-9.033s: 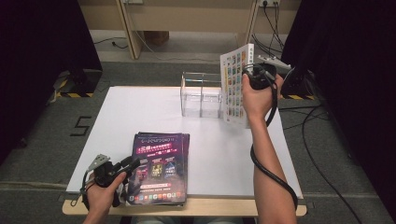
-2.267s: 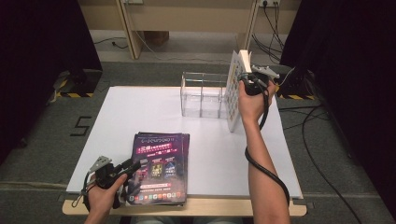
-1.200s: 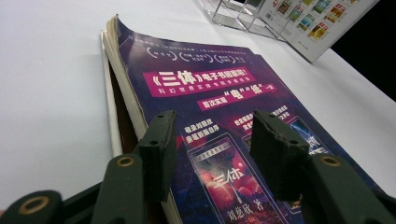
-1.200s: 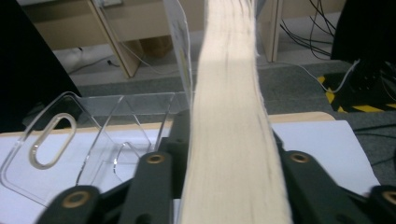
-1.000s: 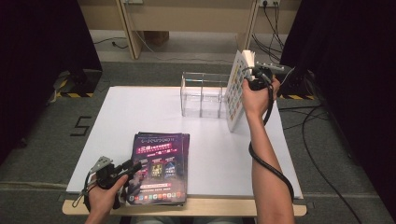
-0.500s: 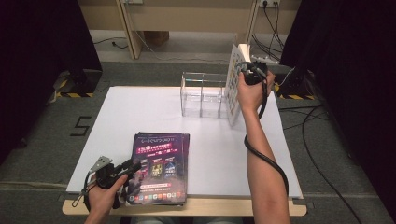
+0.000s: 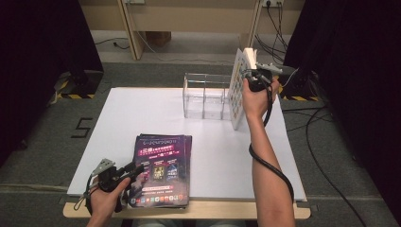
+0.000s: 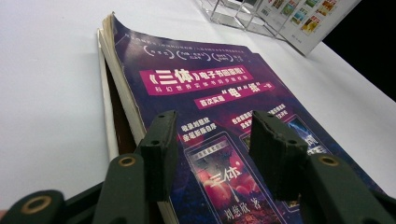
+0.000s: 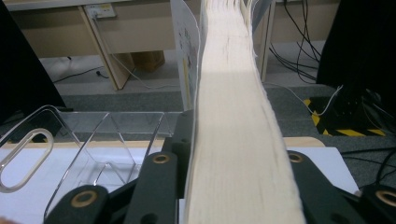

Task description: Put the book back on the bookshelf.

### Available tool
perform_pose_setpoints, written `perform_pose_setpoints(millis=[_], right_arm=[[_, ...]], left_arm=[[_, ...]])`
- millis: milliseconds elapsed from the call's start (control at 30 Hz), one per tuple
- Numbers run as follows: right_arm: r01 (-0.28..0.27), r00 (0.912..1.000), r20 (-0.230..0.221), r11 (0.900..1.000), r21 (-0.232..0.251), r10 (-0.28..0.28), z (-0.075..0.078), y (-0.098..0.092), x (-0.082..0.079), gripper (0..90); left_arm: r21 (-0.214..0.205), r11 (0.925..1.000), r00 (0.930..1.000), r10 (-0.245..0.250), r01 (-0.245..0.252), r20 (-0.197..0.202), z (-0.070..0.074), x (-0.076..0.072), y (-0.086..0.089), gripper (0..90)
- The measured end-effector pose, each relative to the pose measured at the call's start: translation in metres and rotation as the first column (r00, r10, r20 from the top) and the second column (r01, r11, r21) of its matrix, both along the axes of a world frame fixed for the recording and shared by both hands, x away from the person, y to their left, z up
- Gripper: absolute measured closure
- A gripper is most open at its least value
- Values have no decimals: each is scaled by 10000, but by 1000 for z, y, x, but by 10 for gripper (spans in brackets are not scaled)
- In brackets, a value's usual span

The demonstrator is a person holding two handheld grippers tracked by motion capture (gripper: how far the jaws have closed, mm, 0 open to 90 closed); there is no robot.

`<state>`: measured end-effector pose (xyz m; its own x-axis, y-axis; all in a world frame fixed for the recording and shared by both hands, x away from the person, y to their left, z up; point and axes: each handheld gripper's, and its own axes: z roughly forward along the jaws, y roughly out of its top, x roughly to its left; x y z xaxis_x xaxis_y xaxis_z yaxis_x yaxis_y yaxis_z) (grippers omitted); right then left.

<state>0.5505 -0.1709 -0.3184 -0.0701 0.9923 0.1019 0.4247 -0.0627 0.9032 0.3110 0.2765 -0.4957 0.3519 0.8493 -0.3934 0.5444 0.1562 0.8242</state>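
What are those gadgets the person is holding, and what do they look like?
Each hand carries a black two-jaw gripper. The left gripper and right gripper each bear a grey three-cornered plate on top. The jaws are matte black with ridged pads and brass-coloured rivets at the joints. A thick black cable trails from the right gripper along the forearm. The forearms are bare; no sleeves or gloves show.

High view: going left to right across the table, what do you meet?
Left gripper at the near left edge → stack of dark magazines lying flat → clear acrylic rack at the far side → white book standing upright → right gripper at the book's top.
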Motion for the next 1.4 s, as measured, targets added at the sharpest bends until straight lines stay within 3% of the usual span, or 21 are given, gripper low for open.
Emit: perform_pose_setpoints(millis=[833, 1400], right_arm=[[-184, 9998, 118, 9991, 387, 179, 6, -4, -26, 586], [-319, 9995, 26, 9984, 457, 318, 5, -6, -41, 575]], left_arm=[[363, 9993, 9999, -86, 81, 135, 1, 3, -5, 457], [507, 9987, 9998, -63, 53, 195, 1, 7, -8, 426]])
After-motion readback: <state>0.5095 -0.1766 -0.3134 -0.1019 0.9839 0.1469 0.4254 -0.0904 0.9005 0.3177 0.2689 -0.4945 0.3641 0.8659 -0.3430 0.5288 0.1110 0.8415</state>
